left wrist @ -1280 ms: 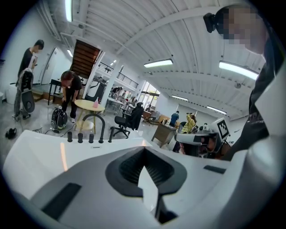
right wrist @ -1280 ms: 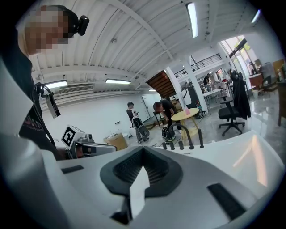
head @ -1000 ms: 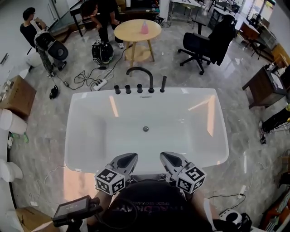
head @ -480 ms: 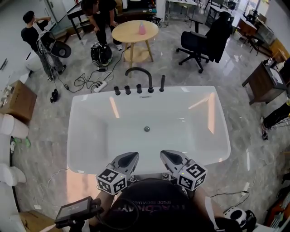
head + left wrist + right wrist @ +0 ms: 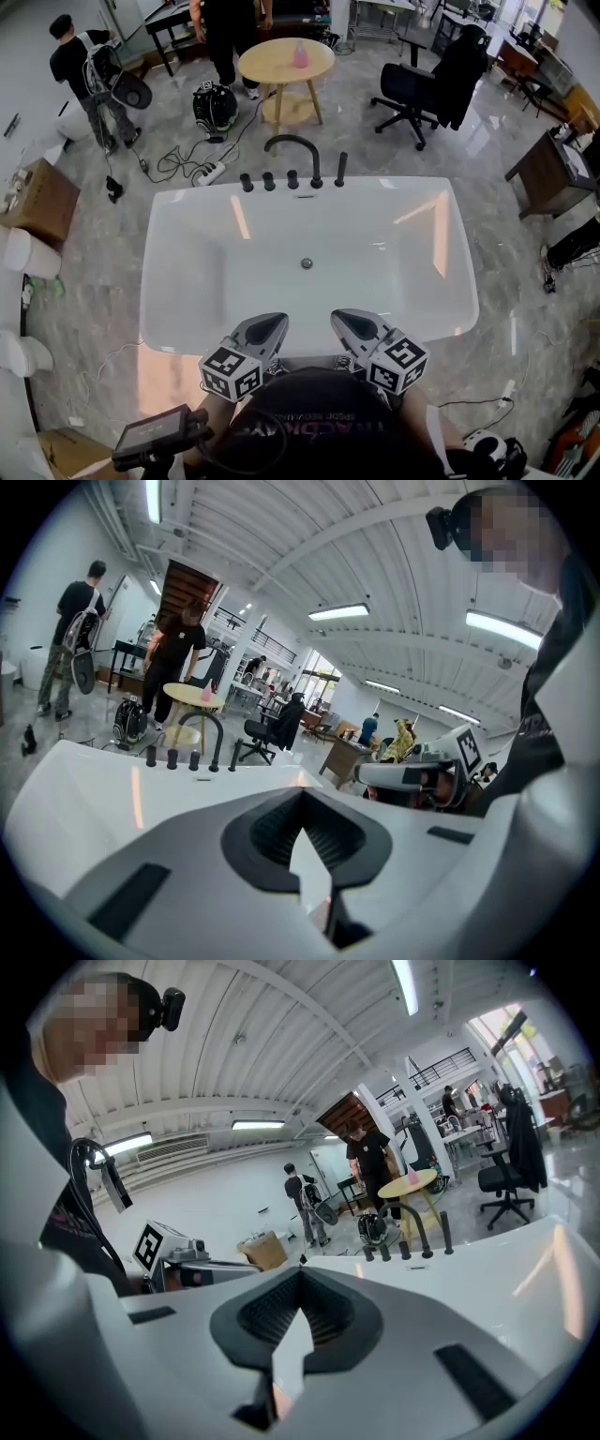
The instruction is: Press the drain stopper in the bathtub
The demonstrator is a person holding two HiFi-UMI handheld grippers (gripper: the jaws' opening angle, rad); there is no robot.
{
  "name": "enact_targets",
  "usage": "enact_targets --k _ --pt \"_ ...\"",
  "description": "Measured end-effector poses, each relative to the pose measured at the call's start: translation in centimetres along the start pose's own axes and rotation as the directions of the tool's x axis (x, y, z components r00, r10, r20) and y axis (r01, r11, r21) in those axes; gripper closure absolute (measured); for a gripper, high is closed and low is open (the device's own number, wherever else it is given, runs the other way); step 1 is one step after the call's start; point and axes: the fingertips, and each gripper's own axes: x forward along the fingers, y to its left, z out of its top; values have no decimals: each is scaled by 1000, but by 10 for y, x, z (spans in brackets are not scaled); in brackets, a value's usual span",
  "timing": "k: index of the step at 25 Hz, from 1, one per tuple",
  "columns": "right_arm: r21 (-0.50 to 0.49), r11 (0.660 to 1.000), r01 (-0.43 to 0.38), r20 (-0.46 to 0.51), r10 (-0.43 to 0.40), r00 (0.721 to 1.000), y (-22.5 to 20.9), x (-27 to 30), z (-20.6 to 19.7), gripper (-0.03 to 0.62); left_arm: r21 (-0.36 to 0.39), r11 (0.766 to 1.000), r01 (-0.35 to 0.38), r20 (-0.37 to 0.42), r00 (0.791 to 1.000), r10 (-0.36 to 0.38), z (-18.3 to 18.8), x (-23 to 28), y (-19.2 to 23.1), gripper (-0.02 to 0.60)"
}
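Note:
The white bathtub (image 5: pixel 161 281) fills the middle of the head view. Its small round metal drain stopper (image 5: pixel 307 263) sits in the middle of the tub floor. My left gripper (image 5: pixel 267 326) and right gripper (image 5: pixel 348 323) hover side by side over the near rim, well short of the stopper, both pointing at the tub. Both are shut with nothing held. In the left gripper view the left gripper (image 5: pixel 305 797) has its jaws closed together, and the right gripper (image 5: pixel 300 1281) looks the same in its own view. The stopper is hidden in both gripper views.
A black curved faucet (image 5: pixel 292 150) and several black knobs stand on the tub's far rim. Beyond are a round wooden table (image 5: pixel 286 61), a black office chair (image 5: pixel 412 94), floor cables (image 5: pixel 183 159) and two people. A cardboard box (image 5: pixel 33 199) stands at left.
Both grippers stay where they were over the near rim. The people at the back have shifted a little, and the head view has moved slightly.

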Motion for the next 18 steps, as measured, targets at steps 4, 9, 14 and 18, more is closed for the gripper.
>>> enact_targets --k 4,9,14,18 --pt "-6 1000 -2 -1 2 1000 1 -2 0 579 2 1000 -1 2 1000 1 0 -1 -2 574" --pt "-12 1000 0 -5 0 1000 3 -3 -1 579 2 1000 0 4 1000 0 -1 -2 -4 574" --pt "-13 1000 2 -2 -2 1000 6 -3 -3 579 1 1000 -1 6 1000 1 -3 -6 -3 574" --pt "-16 1000 2 -2 -2 1000 4 -5 -1 579 1 1000 -3 9 1000 3 -1 -4 -5 574"
